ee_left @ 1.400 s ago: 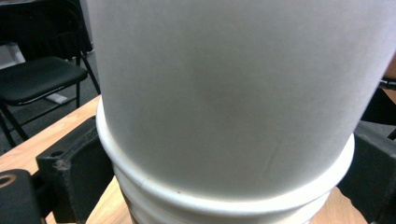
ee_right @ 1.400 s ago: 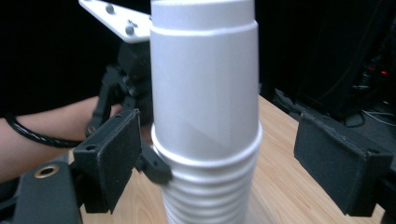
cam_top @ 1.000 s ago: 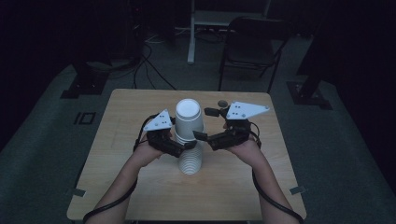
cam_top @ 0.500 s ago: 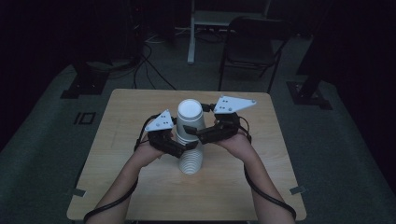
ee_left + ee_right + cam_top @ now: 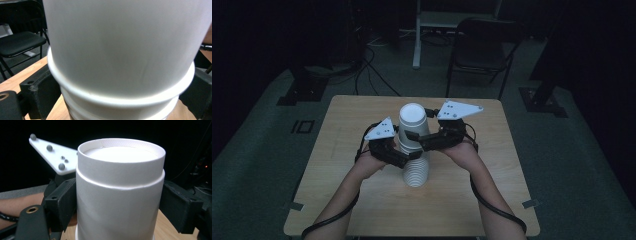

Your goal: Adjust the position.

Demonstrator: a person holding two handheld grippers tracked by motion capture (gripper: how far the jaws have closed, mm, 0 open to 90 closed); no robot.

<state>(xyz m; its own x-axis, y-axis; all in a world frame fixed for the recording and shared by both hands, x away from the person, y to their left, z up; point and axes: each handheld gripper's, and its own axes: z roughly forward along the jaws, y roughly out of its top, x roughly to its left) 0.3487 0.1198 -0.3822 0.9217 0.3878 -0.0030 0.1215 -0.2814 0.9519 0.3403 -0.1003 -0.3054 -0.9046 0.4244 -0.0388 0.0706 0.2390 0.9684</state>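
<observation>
Standing upside down near the middle of the wooden table (image 5: 337,130), a stack of white paper cups (image 5: 415,172), with the top cup (image 5: 412,127) raised partway off the rest. Clamped on that top cup from either side by the right tool (image 5: 418,141), jaws pressed to its wall in the right gripper view. Gripped lower down by the left tool (image 5: 403,158), jaws flanking the ribbed rims of the stack.

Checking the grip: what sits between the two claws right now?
In the high view, the stack of upside-down white paper cups stands between the left claw and the right claw; nothing else lies there.
</observation>
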